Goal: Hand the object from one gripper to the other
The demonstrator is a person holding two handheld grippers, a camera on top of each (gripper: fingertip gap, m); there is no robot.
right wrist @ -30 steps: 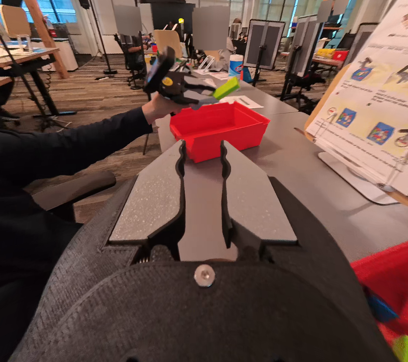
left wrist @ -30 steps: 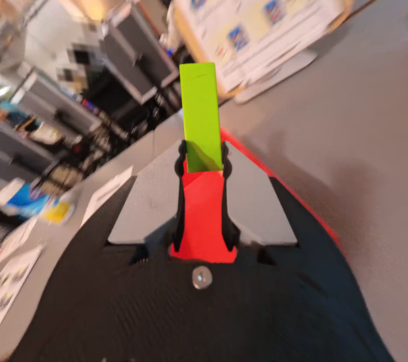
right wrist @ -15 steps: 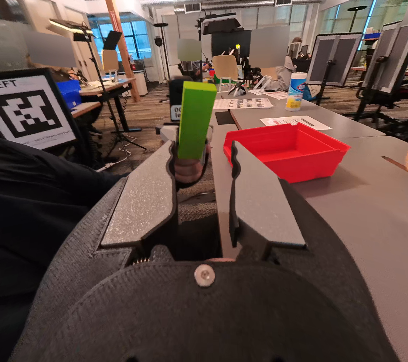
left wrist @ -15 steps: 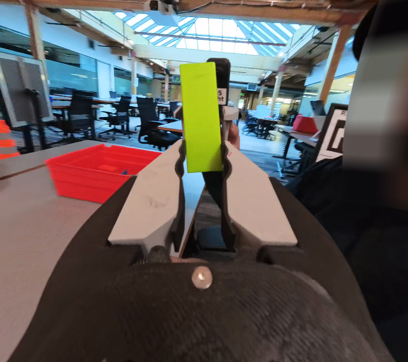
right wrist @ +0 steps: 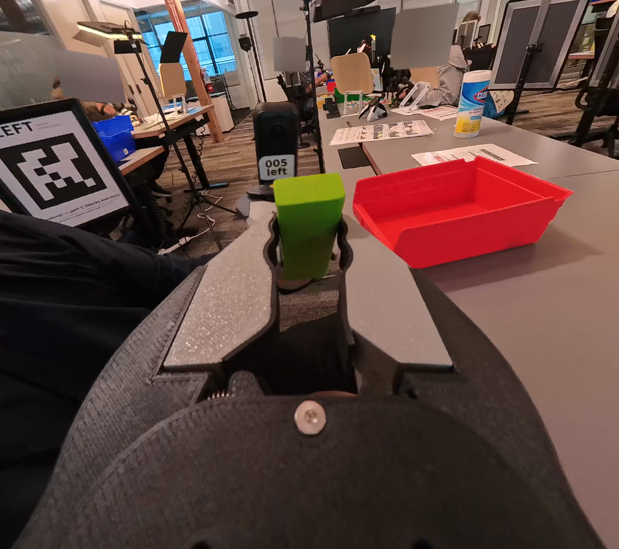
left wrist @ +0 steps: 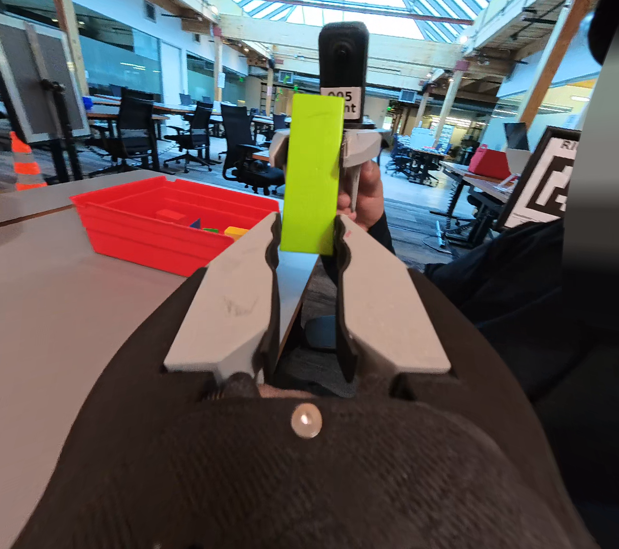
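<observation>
A lime-green rectangular block (left wrist: 311, 174) stands upright between the two grippers, off the table's edge. My left gripper (left wrist: 306, 231) is shut on its lower end. In the left wrist view, my right gripper (left wrist: 315, 151) faces me, with a finger on each side of the block's upper half. In the right wrist view, my right gripper (right wrist: 308, 238) has its pads closed against the block (right wrist: 308, 224). The left gripper's black camera body (right wrist: 276, 144) stands behind it. A hand (left wrist: 365, 194) holds the right gripper.
A red bin (left wrist: 150, 241) holding several coloured blocks sits on the grey table (left wrist: 67, 298) to the left. An empty red bin (right wrist: 469, 231) sits to the right in the right wrist view. A wipes canister (right wrist: 470, 104) and papers lie farther back. A black-and-white marker board (right wrist: 57, 161) stands at the left. Less than 4 cm separates the two grippers' tips.
My left gripper swung the block from over the table to face the right gripper. The right gripper came up around the block and narrowed its fingers onto it.
</observation>
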